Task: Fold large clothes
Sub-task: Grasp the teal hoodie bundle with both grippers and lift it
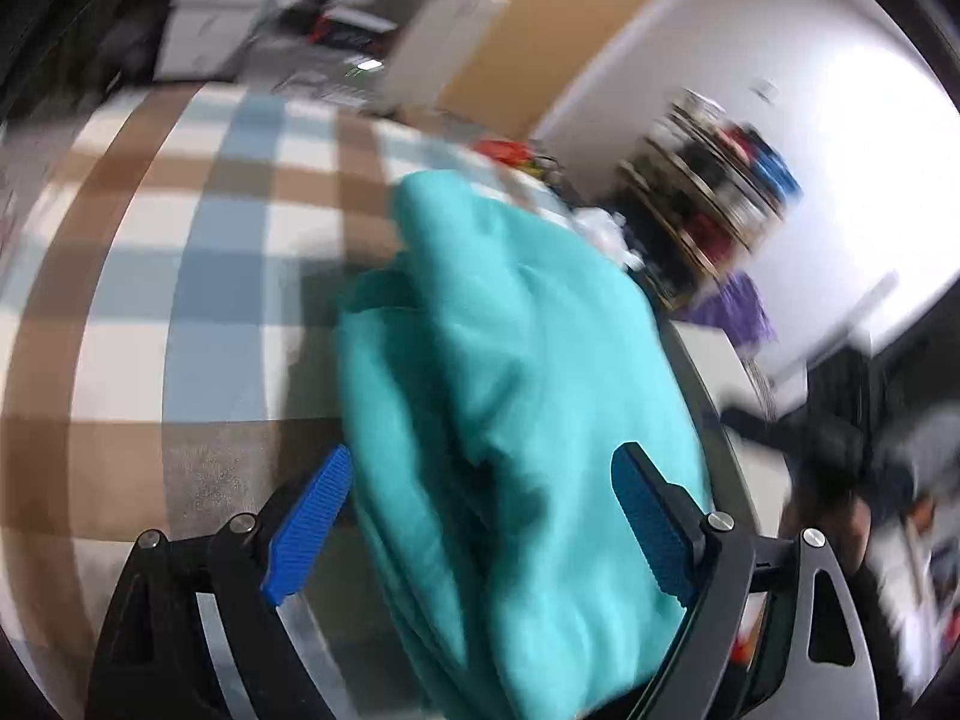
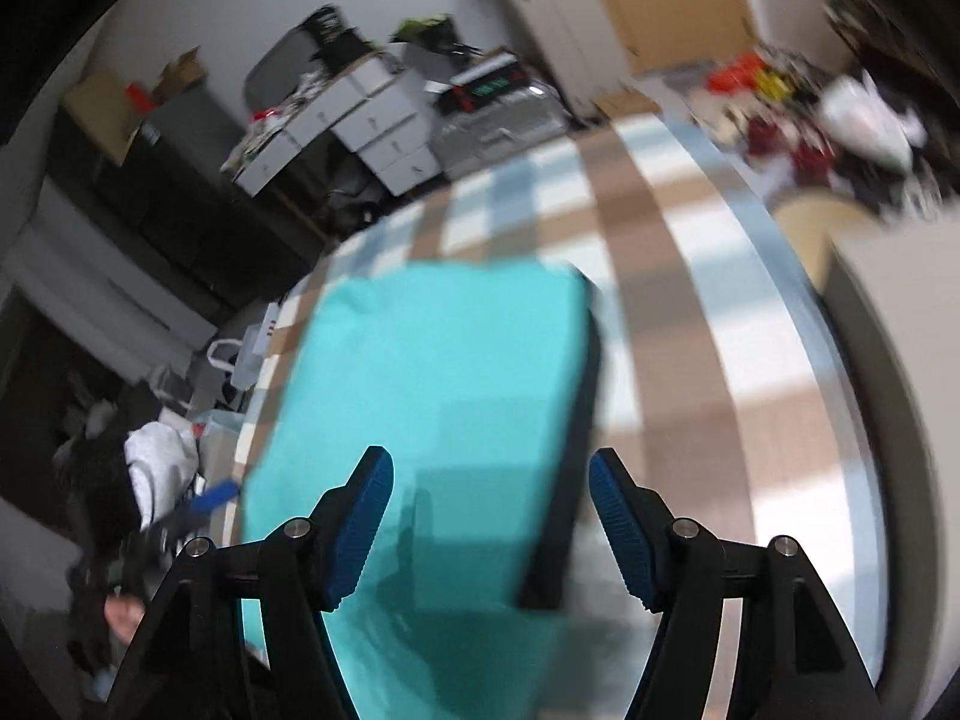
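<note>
On a checked tablecloth (image 2: 678, 276) of brown, pale blue and white squares, a turquoise garment (image 2: 432, 372) is laid out, folded into a rough rectangle with a straight far edge in the right wrist view. Seen from the left wrist camera, the same garment (image 1: 510, 396) is bunched into soft, thick folds and lies close to the table's rounded metal-trimmed edge (image 1: 714, 420). The right gripper (image 2: 491, 516) is held above the near part of the cloth with its blue ribbed pads (image 2: 360, 528) standing well apart; fabric is seen below the gap, but nothing is pinched. The left gripper (image 1: 480, 528) is likewise spread wide, its blue pads (image 1: 309, 525) set to either side of the bunched fabric, which passes between them without being pressed by either. Both views are smeared by motion blur. Beyond the table, white drawer units (image 2: 384, 120), a tall white cabinet (image 2: 558, 30) and cluttered shelving (image 1: 708, 204) are visible against the walls.
</note>
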Tool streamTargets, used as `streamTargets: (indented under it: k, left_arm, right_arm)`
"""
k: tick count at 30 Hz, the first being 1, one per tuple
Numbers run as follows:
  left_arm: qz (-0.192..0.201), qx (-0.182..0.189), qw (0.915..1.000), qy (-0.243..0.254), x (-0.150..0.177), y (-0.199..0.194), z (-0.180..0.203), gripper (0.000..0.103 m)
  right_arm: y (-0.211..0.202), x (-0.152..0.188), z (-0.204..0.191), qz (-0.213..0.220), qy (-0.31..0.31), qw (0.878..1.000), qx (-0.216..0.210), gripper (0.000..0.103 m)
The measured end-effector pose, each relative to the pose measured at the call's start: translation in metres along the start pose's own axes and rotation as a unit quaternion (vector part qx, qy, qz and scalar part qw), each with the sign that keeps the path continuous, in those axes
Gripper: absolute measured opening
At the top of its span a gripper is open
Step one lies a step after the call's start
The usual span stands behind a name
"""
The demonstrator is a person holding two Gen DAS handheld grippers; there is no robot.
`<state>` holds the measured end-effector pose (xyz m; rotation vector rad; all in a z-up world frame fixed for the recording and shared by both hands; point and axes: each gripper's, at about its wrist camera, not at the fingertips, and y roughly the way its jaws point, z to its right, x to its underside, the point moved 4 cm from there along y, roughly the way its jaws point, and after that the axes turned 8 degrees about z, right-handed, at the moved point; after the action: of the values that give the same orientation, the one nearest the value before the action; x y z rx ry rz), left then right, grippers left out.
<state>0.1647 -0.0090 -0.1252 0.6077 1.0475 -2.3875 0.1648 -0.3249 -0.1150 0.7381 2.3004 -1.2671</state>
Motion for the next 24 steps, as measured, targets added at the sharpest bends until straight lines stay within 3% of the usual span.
streamTargets:
  k: [3,5,9,11,12,14,16,18,21,24]
  left_arm:
    - [-0.053,0.015,0.9981,-0.027,0.008,0.021,-0.006,0.085]
    - [-0.065,0.021,0.997,-0.035,0.015,0.023,-0.005,0.085]
    - [-0.083,0.053,0.9936,-0.055,0.023,0.022,-0.006,0.085]
    - [-0.1,0.052,0.992,-0.058,0.026,0.023,-0.006,0.084]
    - [-0.113,0.056,0.9898,-0.065,0.028,0.026,-0.007,0.078]
    - [-0.141,0.078,0.9818,-0.101,0.034,0.035,-0.013,0.077]
    - [-0.145,0.078,0.9813,-0.1,0.034,0.035,-0.011,0.077]
    - [-0.144,0.08,0.9822,-0.089,0.035,0.028,-0.006,0.072]
    - [-0.148,0.091,0.9814,-0.083,0.038,0.018,0.0,0.061]
    - [-0.157,0.09,0.9823,-0.049,0.045,0.013,0.007,0.061]
  right_arm:
    - [0.01,0.027,0.029,-0.038,0.07,0.996,-0.051,0.069]
    - [0.023,0.044,0.035,-0.061,0.104,0.988,-0.098,0.069]
    - [0.036,0.049,0.034,-0.066,0.129,0.977,-0.158,0.071]
    - [0.044,0.05,0.029,-0.077,0.118,0.977,-0.16,0.079]
    - [0.047,0.05,0.026,-0.081,0.115,0.977,-0.163,0.083]
    - [0.048,0.048,0.022,-0.077,0.102,0.979,-0.157,0.086]
    - [0.05,0.045,0.018,-0.076,0.092,0.981,-0.154,0.088]
    - [0.052,0.046,0.016,-0.077,0.077,0.983,-0.149,0.086]
    - [0.047,0.047,0.013,-0.079,0.06,0.984,-0.148,0.074]
    - [0.038,0.048,0.006,-0.086,0.027,0.984,-0.154,0.071]
